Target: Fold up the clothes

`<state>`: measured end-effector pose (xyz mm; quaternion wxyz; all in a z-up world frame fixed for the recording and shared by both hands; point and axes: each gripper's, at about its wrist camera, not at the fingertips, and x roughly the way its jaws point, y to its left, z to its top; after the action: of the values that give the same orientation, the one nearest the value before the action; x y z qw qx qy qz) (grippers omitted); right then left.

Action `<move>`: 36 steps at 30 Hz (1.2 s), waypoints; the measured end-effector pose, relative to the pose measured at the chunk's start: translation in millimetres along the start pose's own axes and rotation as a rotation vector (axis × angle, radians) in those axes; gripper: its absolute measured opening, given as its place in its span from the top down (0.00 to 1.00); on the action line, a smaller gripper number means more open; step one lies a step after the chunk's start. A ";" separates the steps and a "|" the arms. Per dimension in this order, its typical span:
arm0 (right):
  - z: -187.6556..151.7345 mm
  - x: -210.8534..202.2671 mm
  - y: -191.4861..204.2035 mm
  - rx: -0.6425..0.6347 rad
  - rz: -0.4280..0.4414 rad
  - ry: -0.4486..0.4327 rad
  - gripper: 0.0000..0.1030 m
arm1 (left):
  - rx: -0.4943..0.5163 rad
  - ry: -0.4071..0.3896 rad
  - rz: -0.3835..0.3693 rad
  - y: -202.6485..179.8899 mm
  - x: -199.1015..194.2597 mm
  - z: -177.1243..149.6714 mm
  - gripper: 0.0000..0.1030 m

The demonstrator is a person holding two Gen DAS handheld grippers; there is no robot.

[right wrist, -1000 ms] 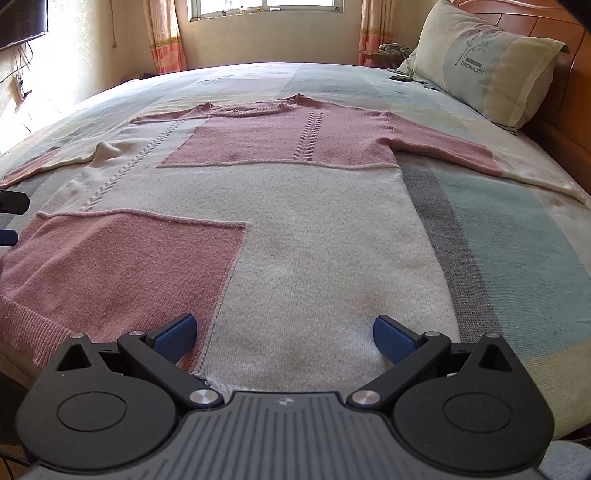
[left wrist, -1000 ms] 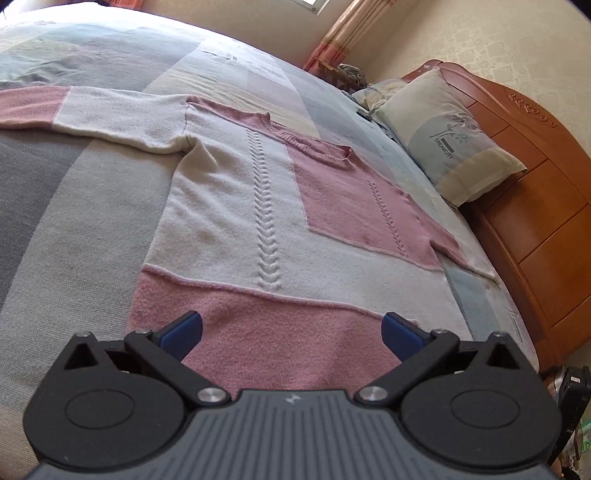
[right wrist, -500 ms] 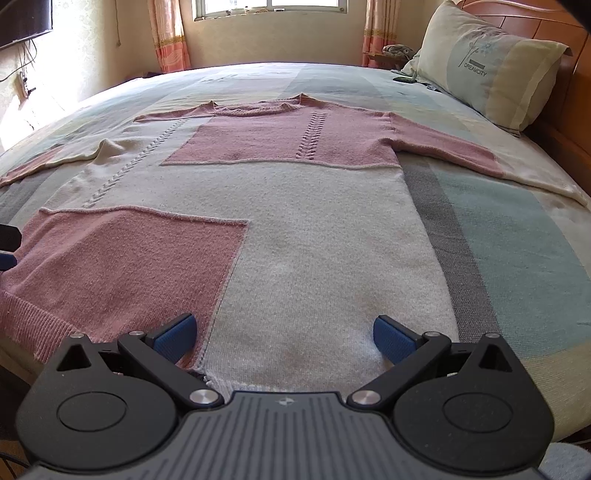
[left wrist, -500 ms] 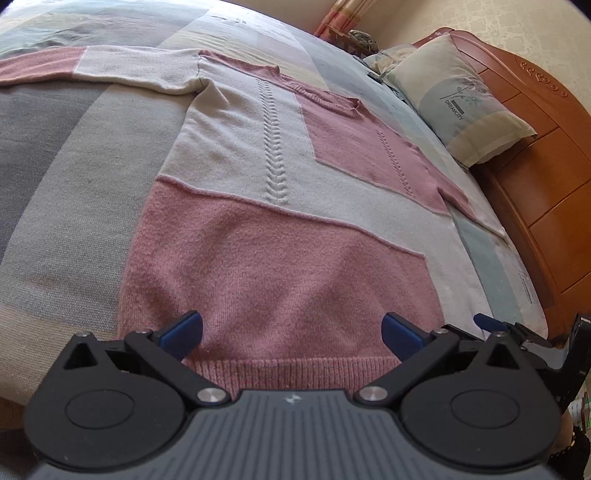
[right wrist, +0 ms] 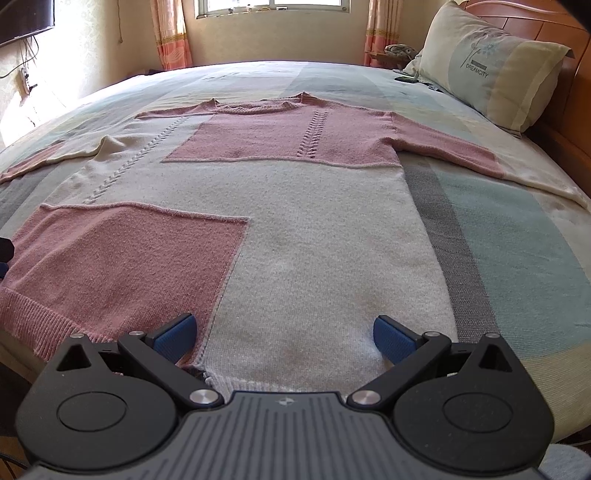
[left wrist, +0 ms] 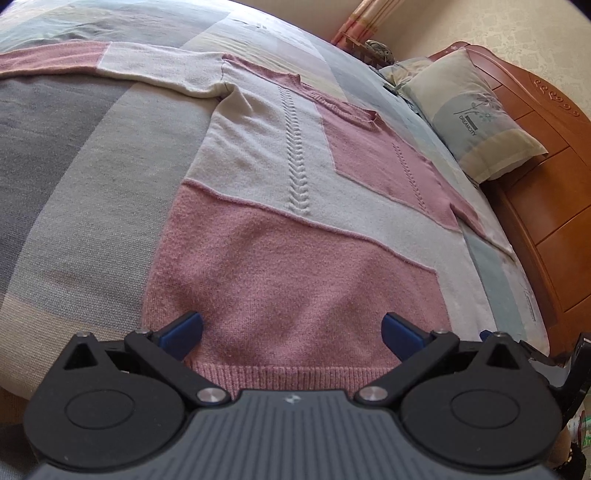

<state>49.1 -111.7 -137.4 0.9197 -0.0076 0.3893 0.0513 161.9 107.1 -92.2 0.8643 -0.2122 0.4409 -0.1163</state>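
A wide bed [right wrist: 498,236] with a striped cover fills the room. A pillow [right wrist: 491,66] leans on the wooden headboard [left wrist: 546,177]. Daylight enters through the window [right wrist: 273,3] between orange curtains [right wrist: 170,33].

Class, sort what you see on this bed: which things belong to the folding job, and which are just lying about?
Job: pink and cream knitted sweater; open left tool; open right tool.

Lying about: pale printed pillow; small dark object near the pillow.
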 end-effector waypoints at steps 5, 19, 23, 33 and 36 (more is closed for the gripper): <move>0.6 0.8 0.1 -0.001 -0.003 0.002 0.00 | 0.014 0.002 -0.080 -19.0 1.2 4.8 0.01; -0.7 -0.1 -0.6 -0.008 0.000 0.004 0.00 | 0.136 0.027 -0.132 -57.6 1.3 -6.4 0.01; -1.0 -0.1 -0.1 -0.009 -0.002 0.004 0.00 | 0.140 0.016 -0.192 -78.0 35.3 19.2 0.01; -1.2 -1.8 -0.8 -0.013 0.003 0.010 0.00 | 0.050 0.102 -0.232 -61.2 55.1 -11.6 0.01; -1.7 -2.2 -0.1 -0.013 0.001 0.010 0.00 | 0.111 0.111 -0.182 -66.8 38.9 -15.7 0.01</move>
<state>46.4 -112.0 -137.0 0.9176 -0.0135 0.3936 0.0541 170.9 28.9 -96.7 0.8348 -0.1965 0.4599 -0.2302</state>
